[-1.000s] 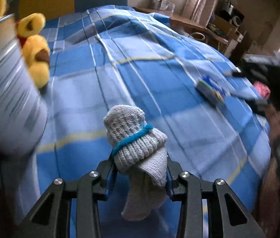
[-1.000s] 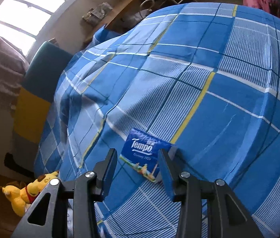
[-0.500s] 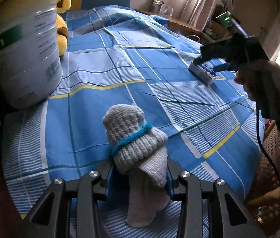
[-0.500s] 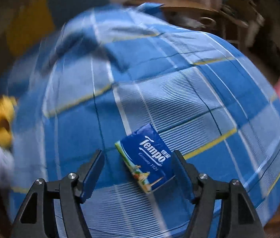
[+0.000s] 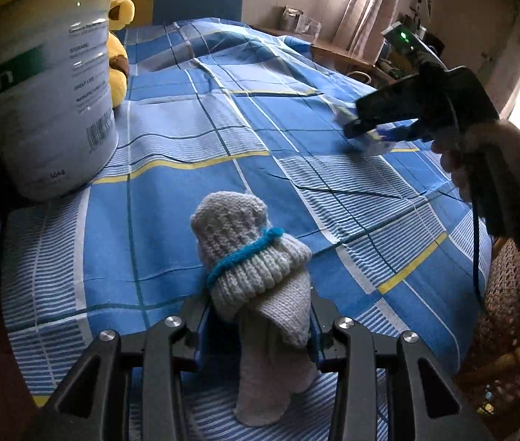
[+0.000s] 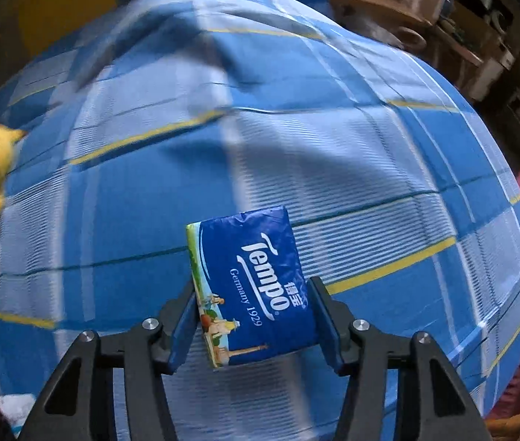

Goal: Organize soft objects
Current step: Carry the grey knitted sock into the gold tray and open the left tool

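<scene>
On the plaid bed (image 5: 186, 139) I see a white bucket (image 5: 46, 88) with small unreadable print, my left gripper (image 5: 256, 325) clamped on a grey knitted sock (image 5: 256, 275), and my right gripper (image 6: 254, 321) pinching a blue tissue pack (image 6: 252, 286) reading "Tempo, Germany 1929" between its fingers.
</scene>
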### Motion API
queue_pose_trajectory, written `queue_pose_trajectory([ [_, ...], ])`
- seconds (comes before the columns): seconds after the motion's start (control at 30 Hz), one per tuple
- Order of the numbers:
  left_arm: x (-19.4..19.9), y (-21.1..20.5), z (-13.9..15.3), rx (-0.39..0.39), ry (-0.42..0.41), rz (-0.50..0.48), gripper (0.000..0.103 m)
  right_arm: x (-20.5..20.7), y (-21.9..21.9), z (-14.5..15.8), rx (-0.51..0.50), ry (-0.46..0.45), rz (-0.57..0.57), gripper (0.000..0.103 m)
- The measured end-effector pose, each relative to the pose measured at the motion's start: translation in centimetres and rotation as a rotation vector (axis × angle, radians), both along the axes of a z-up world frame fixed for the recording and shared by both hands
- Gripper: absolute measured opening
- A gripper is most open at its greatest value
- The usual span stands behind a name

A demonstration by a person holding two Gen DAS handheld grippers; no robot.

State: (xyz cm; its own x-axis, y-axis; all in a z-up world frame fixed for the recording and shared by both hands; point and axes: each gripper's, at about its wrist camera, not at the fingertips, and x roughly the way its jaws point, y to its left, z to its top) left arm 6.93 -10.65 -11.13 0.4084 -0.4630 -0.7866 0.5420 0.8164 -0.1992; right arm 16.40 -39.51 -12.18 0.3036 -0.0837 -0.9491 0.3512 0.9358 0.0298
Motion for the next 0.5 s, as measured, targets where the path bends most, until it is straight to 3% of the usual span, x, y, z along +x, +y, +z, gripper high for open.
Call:
queue_pose_trajectory([
  [0.17,-0.4,0.4,0.6,0.013,0.005,0.015,0.04,-0.1,4.2,-1.4,0.069,0.019,0.079,0.058],
  [0.23,-0.7,0.9,1.1,0.005,0.006,0.023,0.04,-0.1,5.3,-1.5,-0.011,0.019,0.112,0.058],
  [0.5,-1.8,4.9,5.1,-0.047,-0.062,0.092,0.04,-1.5,5.8,-1.7,-0.039,-0.02,0.148,0.058],
])
